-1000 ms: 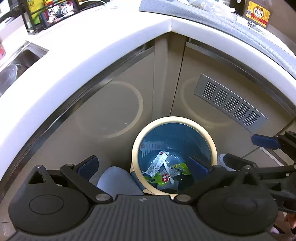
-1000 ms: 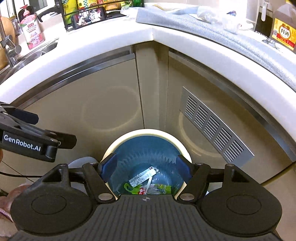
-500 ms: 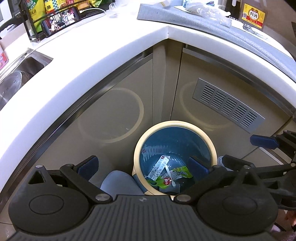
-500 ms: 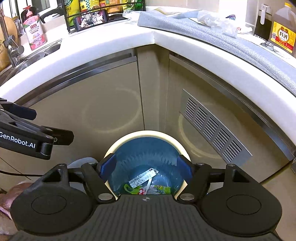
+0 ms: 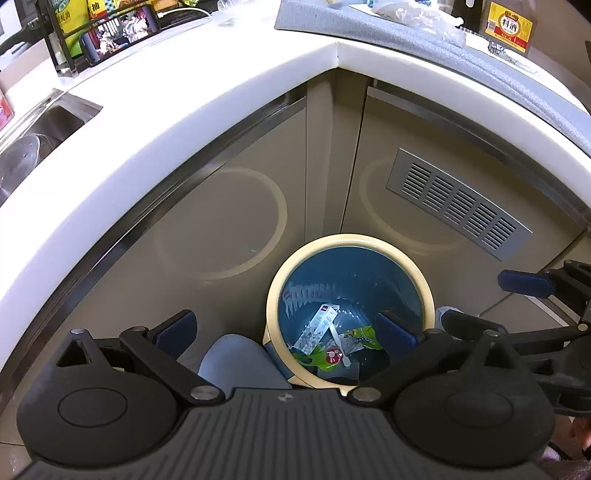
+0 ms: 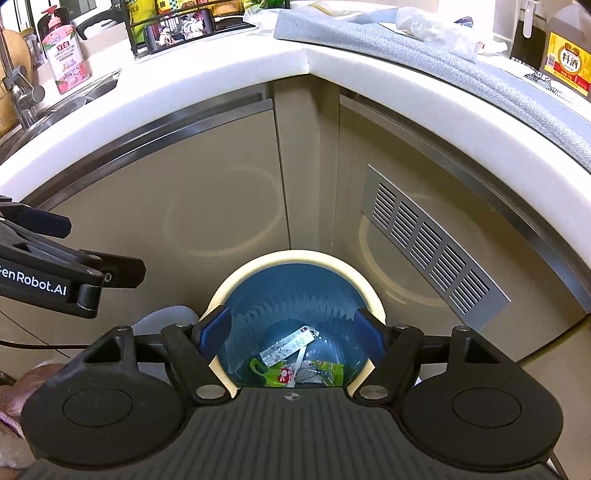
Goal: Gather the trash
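A round trash bin [image 5: 275, 295] with a cream rim and a blue liner stands on the floor in the cabinet corner. Inside lie a white wrapper [image 5: 319, 326], a green wrapper [image 5: 360, 336] and a small red-and-white piece [image 5: 333, 356]. My left gripper [image 5: 286, 328] hangs open above the bin's left side, with nothing between its fingers. The right gripper [image 6: 293, 326] hovers open over the bin [image 6: 295, 258], also holding nothing, with the white wrapper [image 6: 288, 343] far below. Each gripper shows in the other's view: the right gripper [image 5: 495, 302], the left gripper [image 6: 85, 247]. Crumpled clear plastic [image 6: 436, 26] lies on the counter.
A white countertop [image 6: 221, 85] wraps round the corner above beige cabinet doors; one carries a metal vent grille [image 6: 432, 243]. A sink [image 5: 48, 125] is at left, a grey mat [image 6: 406, 48] and a brown bottle [image 6: 567, 55] at right. A pale blue-grey object [image 5: 236, 358] sits left of the bin.
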